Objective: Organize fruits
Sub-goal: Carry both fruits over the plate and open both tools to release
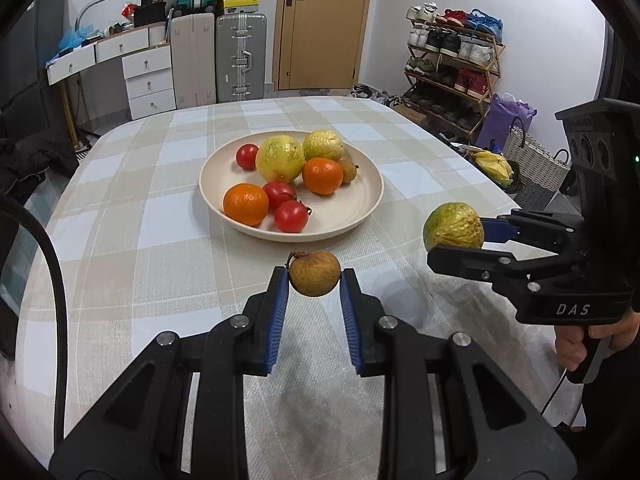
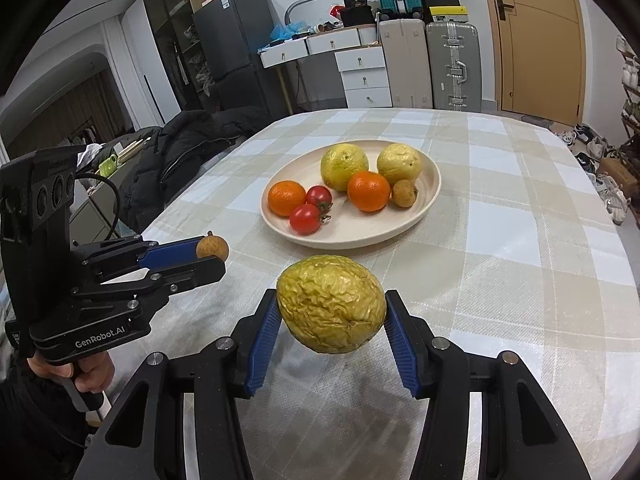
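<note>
while both fruits hang clear of the surface (image 1: 152,200), each is pinched at its widest girth. wrinkled yellow-green fruit (image 2: 331,304) sits between the blue pads (image 2: 262,338) of the right gripper (image 2: 332,340), jaws partly apart and clamped on it; long axis runs roughly across the jaws, blunter end toward the right pad. puckered skin suggests a light, slightly yielding shell, likely to dent under a hard squeeze, though the wrinkles should give good purchase. small brown fruit (image 1: 315,273), longan-like, is held at the fingertips of the left gripper (image 1: 315,280), jaws drawn as close as they go around it; near-round, stem stub pointing up-left. probably light and thin-shelled, apt to roll once released. plate (image 1: 360,208) lies just ahead, already carrying two oranges, tomatoes, two yellow fruits, another small brown one.
</note>
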Demonstrator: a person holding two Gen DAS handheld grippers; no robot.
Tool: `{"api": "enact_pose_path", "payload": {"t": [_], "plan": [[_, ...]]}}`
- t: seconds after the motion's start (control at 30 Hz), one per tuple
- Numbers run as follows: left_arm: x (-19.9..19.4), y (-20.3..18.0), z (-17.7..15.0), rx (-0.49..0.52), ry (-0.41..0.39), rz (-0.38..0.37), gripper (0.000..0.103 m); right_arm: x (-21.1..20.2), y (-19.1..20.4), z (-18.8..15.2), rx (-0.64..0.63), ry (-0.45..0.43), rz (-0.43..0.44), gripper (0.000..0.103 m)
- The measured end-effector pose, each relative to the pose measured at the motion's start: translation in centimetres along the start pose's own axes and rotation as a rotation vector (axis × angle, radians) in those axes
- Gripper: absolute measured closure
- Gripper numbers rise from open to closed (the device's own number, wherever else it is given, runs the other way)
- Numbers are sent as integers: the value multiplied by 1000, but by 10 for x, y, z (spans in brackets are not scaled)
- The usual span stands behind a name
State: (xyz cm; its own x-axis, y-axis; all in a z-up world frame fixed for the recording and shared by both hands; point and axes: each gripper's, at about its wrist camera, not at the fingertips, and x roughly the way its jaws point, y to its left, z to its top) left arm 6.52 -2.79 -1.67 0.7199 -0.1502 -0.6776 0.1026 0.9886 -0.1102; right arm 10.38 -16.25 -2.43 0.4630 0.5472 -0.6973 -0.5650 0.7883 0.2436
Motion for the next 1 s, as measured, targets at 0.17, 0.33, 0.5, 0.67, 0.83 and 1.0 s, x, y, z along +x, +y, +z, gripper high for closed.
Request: {"api": "enact_pose_path", "payload": {"t": [0.17, 0.33, 0.5, 0.67, 0.83, 1.0], "plan": [[4, -3, 10, 11, -19, 8, 79, -3, -9, 12, 27, -27, -13, 50], [12, -1, 22, 0, -28, 8, 79, -2, -16, 27, 38, -36, -26, 50], [24, 1, 31, -2, -27, 17, 79, 4, -19, 39, 43, -28, -32, 50], [37, 3, 39, -15, -30, 15, 79, 15, -20, 50, 39, -14, -31, 50], [53, 0, 47, -6, -30, 21, 79, 31, -25, 57, 50, 12, -25, 50], [67, -3, 52, 12, -19, 35, 79, 44, -30, 63, 63, 25, -17, 50]]}}
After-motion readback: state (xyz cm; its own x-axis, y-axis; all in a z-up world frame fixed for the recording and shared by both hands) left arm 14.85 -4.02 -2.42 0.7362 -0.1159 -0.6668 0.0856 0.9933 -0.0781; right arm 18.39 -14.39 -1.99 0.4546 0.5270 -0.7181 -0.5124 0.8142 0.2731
